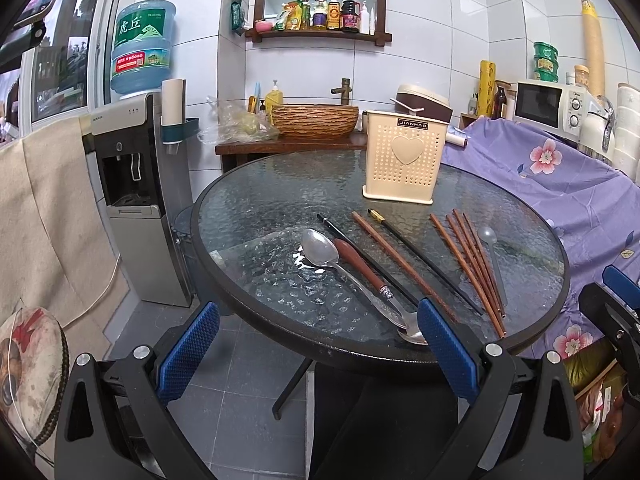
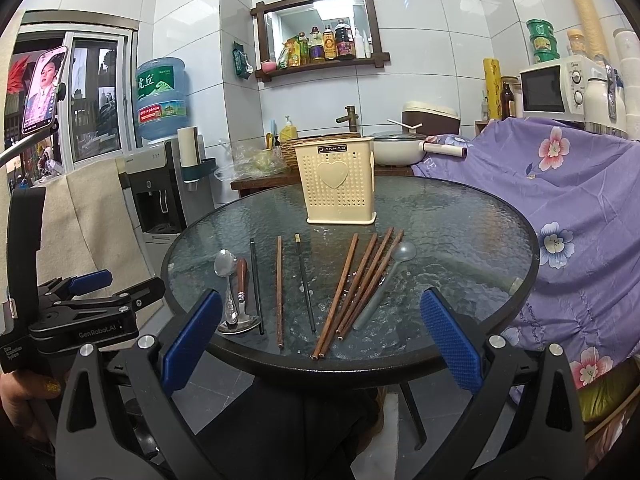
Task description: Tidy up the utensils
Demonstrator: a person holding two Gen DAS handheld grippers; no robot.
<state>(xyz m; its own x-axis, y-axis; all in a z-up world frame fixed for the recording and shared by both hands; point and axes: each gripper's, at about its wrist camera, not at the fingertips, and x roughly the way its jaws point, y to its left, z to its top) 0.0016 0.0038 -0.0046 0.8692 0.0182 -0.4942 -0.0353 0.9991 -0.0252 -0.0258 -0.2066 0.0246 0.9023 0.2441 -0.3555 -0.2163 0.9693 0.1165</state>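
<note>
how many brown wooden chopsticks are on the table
5. One brown chopstick lies alone between the two black chopsticks; four more fan out together right of centre, beside the grey plastic spoon. None looks hidden.

Water dispenser [image 1: 132,196] with blue bottle [image 1: 144,46] stands at 9 o'clock of the round glass counter [image 1: 256,264]. Wall shelf [image 1: 320,4] with bottles hangs at 12 o'clock. Microwave [image 1: 550,106] sits at 2 o'clock, behind purple floral cloth [image 1: 560,184].
</note>
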